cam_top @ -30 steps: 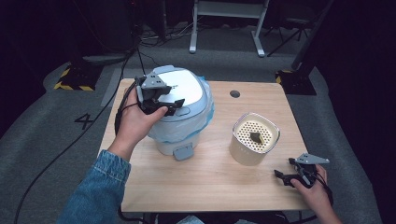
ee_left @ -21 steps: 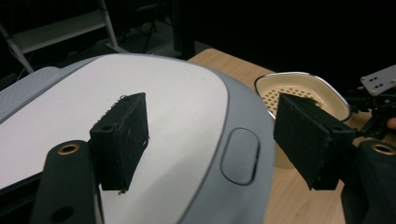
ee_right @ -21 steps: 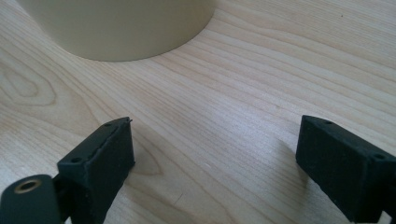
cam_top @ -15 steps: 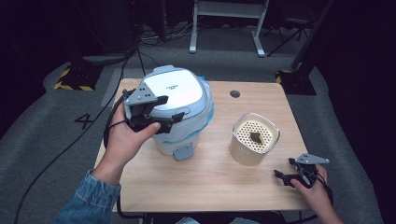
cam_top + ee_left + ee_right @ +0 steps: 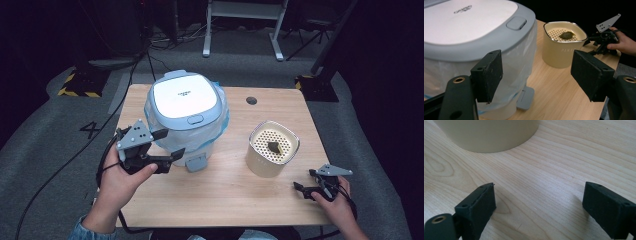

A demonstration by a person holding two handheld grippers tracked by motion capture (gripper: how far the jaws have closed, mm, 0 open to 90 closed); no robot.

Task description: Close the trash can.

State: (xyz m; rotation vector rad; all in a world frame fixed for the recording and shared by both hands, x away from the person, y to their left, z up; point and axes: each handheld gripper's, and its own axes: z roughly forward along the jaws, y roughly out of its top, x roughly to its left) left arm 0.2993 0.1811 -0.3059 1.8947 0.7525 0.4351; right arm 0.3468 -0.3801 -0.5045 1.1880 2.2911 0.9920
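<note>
A small pedal bin [image 5: 185, 97] with a white and grey-blue lid and a clear bag liner stands at the table's back left, lid down. My left gripper [image 5: 172, 143] is at the bin's front left side, open; its jaws have just been opening and nothing is between them. In the left gripper view the open gripper [image 5: 539, 75] looks past the bin [image 5: 469, 27] toward a cream container [image 5: 560, 53]. A dark lump [image 5: 273, 147] lies on the container's perforated top. My right gripper [image 5: 303, 180] rests open on the wood near the front right, short of the container [image 5: 489, 135].
The bin's grey pedal [image 5: 196, 162] sticks out toward the front edge. The wooden table [image 5: 240, 200] has a dark cable hole [image 5: 251, 100] at the back. Cables trail off the left edge to the grey floor. The other hand's gripper [image 5: 602, 40] shows beyond the container.
My left gripper has come off the bin's lid, moving toward the near left and down beside the bin's front. The lid is now uncovered. The right gripper has stayed put.
</note>
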